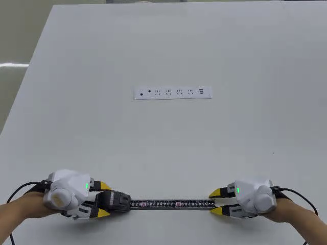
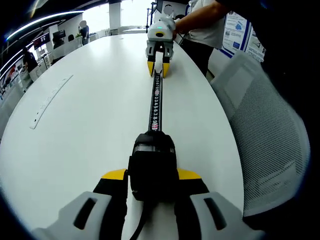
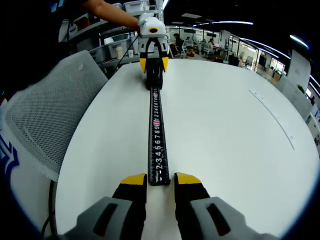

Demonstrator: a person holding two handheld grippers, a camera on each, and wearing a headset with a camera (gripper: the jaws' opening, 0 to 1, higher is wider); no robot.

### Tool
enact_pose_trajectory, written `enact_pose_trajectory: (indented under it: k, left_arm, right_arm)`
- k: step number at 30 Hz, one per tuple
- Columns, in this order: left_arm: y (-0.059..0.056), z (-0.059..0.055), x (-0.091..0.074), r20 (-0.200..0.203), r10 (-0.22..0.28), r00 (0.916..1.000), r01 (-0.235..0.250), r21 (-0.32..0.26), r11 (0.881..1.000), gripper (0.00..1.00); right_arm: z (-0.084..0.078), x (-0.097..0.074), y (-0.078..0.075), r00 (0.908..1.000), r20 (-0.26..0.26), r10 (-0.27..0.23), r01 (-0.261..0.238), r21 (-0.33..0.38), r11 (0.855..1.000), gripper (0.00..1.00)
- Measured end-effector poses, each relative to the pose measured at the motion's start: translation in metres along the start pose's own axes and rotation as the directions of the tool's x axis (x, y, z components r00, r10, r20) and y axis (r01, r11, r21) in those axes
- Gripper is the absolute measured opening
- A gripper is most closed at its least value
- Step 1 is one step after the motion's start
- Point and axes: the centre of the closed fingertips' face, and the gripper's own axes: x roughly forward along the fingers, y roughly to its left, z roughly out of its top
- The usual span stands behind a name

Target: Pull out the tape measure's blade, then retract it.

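On the white table, my left gripper at 7 o'clock clenches the black tape measure, its rear hidden between the jaws. The blade lies flat toward 5 o'clock, where my right gripper pinches its end, hook hidden.

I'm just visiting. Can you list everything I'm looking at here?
table: one, white, under everything.
power strip: one, white, set into the table's middle.
tape case: one, black, near the table's edge, between the left gripper's jaws.
blade: one, dark with white numbers, pulled out flat on the table between the grippers.
chair: one, grey mesh, beside the table.
left gripper: one, white with yellow tips, shut on the tape case.
right gripper: one, same colours, jaws either side of the blade's tip.
hands: two, left hand and right hand, behind the grippers.
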Motion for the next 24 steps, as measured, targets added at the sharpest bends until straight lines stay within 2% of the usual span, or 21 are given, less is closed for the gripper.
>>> enact_pose_trajectory:
  k: [3,9,24]
  left_arm:
    - [0.0008,-0.0009,0.0006,-0.002,0.001,1.0000,-0.001,-0.036,0.999,0.32]
    - [-0.0002,-0.0010,0.0004,-0.009,0.005,0.9999,-0.006,-0.048,0.999,0.32]
    - [-0.0002,-0.0004,-0.0009,-0.013,0.015,0.9998,-0.016,-0.030,0.999,0.33]
  right_arm:
    - [-0.0018,-0.0002,0.0003,1.0000,-0.004,-0.005,0.005,0.006,1.000,0.21]
    - [-0.0021,-0.0036,-0.0007,0.9998,-0.007,-0.020,0.020,0.011,1.000,0.23]
    - [-0.0023,-0.0085,0.0030,0.9977,-0.007,-0.068,0.068,0.053,0.996,0.31]
